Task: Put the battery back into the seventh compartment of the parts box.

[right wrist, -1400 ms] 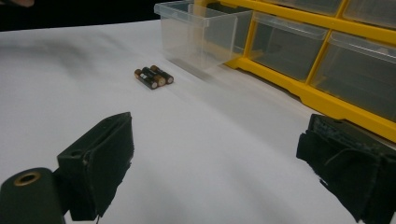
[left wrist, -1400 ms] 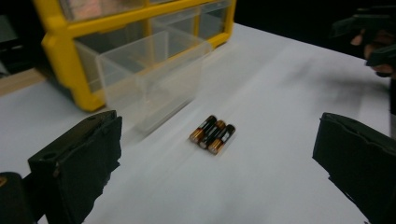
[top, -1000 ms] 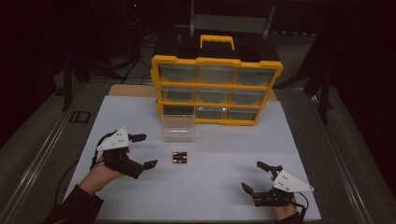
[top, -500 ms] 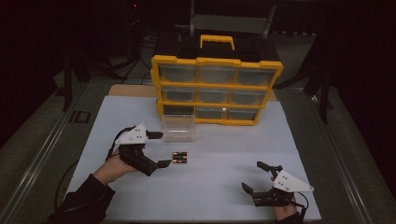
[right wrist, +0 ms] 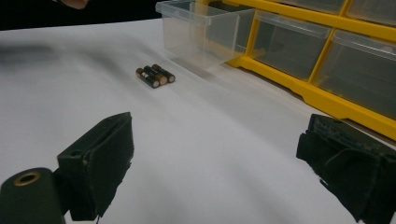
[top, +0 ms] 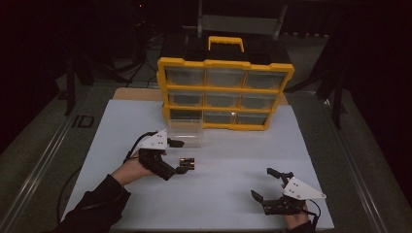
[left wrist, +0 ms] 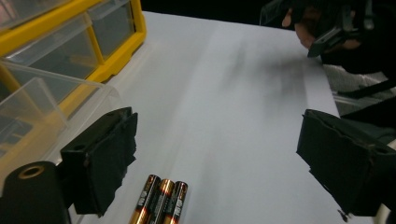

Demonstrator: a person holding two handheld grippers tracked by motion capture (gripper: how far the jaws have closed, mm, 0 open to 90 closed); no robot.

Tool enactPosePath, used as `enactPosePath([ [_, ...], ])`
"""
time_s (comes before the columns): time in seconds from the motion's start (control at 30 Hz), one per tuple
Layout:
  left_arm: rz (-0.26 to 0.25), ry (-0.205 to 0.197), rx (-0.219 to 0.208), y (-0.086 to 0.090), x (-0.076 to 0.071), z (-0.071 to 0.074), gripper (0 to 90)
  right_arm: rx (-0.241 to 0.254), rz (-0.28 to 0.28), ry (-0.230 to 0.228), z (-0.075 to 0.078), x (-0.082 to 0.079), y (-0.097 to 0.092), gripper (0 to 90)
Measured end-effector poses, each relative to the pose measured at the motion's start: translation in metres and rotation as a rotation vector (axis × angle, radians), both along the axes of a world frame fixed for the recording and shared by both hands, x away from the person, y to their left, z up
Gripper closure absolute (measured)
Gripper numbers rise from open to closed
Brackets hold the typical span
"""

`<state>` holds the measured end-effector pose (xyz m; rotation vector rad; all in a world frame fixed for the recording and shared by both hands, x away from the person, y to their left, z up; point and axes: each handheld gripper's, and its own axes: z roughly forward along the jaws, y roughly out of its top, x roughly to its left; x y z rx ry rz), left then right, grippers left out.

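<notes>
Jaws spread wide on the left gripper (top: 178, 156), just short of 3 batteries (left wrist: 159, 199) lying side by side near the clear drawer (top: 185, 132). This looks like the reach; next, straddle and pinch. The right gripper (top: 270, 186) rests apart, jaws also spread.

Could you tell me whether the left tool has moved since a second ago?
Yes. The left tool has travelled rightward across the white mat, closing on the batteries near the clear drawer.
</notes>
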<state>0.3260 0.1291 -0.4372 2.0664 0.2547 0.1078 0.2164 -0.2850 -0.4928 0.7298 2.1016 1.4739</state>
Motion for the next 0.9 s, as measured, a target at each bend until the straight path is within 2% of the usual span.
enactPosePath([
  [0.23, -0.024, -0.02, 0.041, -0.01, 0.008, -0.014, 18.2, -0.001, 0.002, 0.0, 0.0, 0.0, 0.0, 8.5],
  [0.37, -0.025, -0.016, 0.043, -0.013, 0.013, -0.02, 23.3, -0.003, 0.005, -0.002, -0.001, 0.001, 0.0, 8.5],
  [0.43, -0.022, -0.022, 0.053, -0.014, 0.016, -0.023, 30.2, -0.002, 0.003, 0.0, -0.001, 0.001, 0.0, 8.5],
  [0.5, -0.019, -0.026, 0.06, -0.014, 0.019, -0.027, 32.5, -0.002, 0.003, 0.0, -0.001, 0.001, 0.0, 8.5],
  [0.53, -0.02, -0.025, 0.067, -0.014, 0.021, -0.03, 37.6, -0.003, 0.003, 0.001, -0.001, 0.001, 0.0, 8.5],
  [0.6, -0.015, -0.029, 0.076, -0.014, 0.023, -0.032, 39.2, -0.002, 0.004, 0.002, -0.001, 0.001, 0.0, 8.5],
  [0.73, -0.008, -0.018, 0.093, -0.015, 0.027, -0.039, 47.1, -0.003, 0.004, 0.003, -0.001, 0.001, 0.0, 8.5],
  [0.9, 0.002, -0.006, 0.123, -0.015, 0.036, -0.049, 51.7, -0.002, 0.006, 0.005, -0.001, 0.001, 0.0, 8.5],
])
